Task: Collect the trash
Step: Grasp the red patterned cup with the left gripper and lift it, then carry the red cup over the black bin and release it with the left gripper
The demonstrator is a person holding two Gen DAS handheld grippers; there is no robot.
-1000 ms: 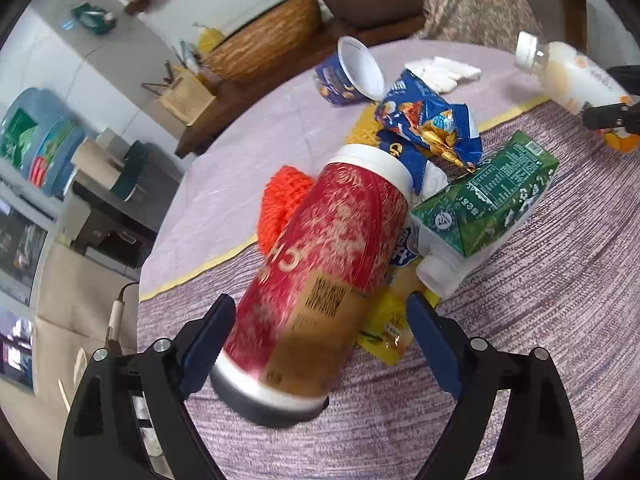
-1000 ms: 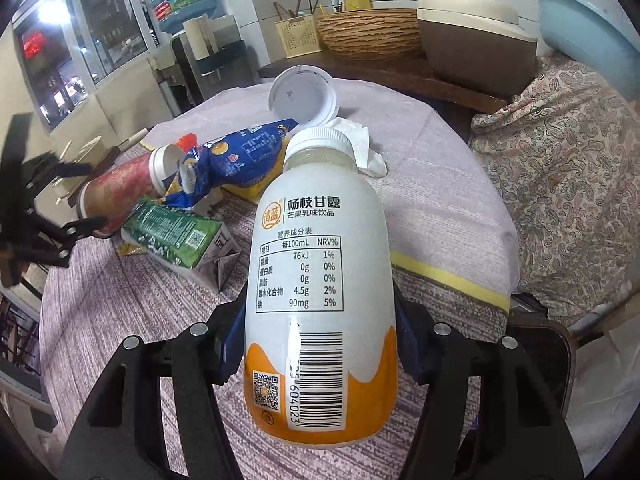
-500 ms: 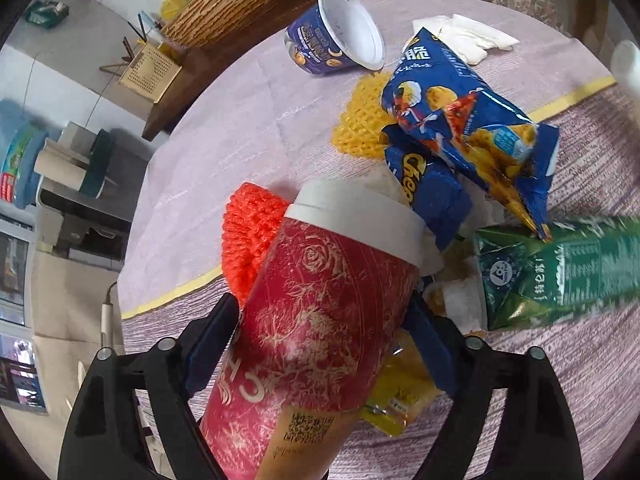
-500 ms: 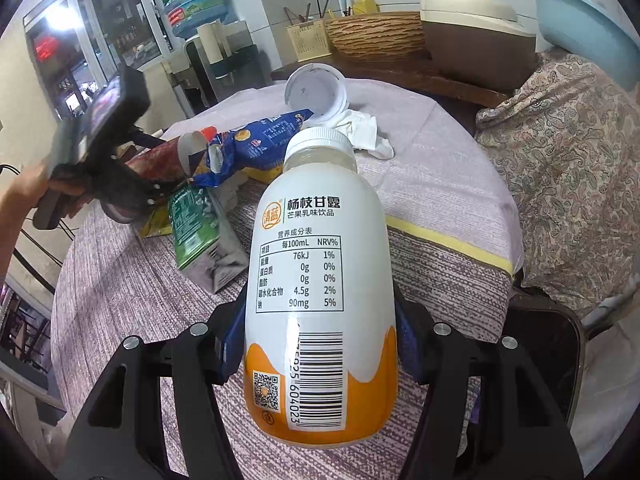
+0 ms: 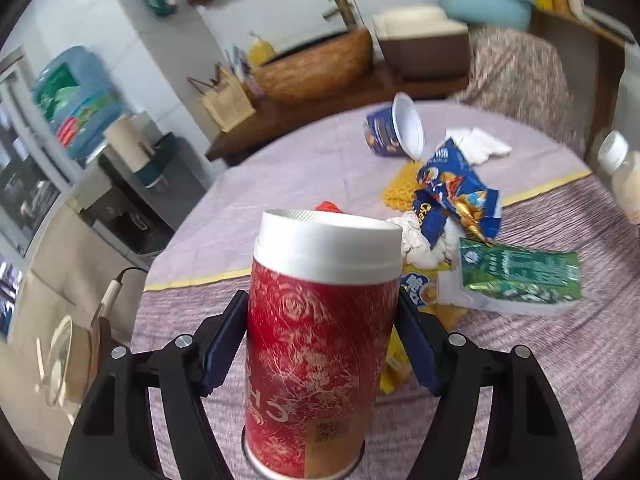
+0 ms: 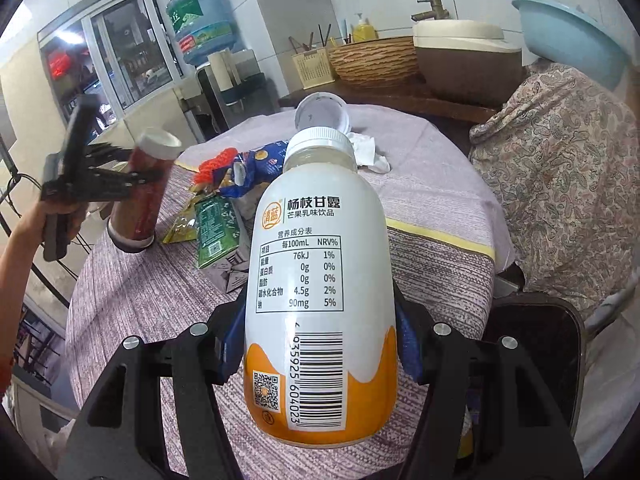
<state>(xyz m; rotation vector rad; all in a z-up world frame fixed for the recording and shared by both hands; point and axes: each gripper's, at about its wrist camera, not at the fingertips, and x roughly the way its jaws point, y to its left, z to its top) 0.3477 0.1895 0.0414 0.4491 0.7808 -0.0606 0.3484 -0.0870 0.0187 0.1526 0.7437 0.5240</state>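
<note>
My left gripper [image 5: 322, 344] is shut on a red can with a white lid [image 5: 316, 344] and holds it upright above the table's near edge. The can also shows in the right wrist view [image 6: 140, 196]. My right gripper [image 6: 320, 344] is shut on a white and orange drink bottle [image 6: 320, 280], held above the table's right edge; the bottle also shows in the left wrist view [image 5: 624, 176]. On the round table lie a green carton [image 5: 520, 276], a blue snack bag [image 5: 456, 192], a blue cup on its side [image 5: 394, 132], white tissues [image 5: 476, 146] and yellow wrappers [image 5: 424, 292].
A purple cloth with a yellow stripe [image 5: 280, 184] covers the table. A dark bin [image 6: 536, 344] stands below the table's right edge. Behind are a wooden counter with a wicker basket [image 5: 316, 68], a rice cooker [image 6: 464, 60] and a water dispenser [image 5: 76, 96].
My left gripper has closed on the red can, lifted it off the table and turned it upright. The green carton has shifted. My right gripper still holds the bottle.
</note>
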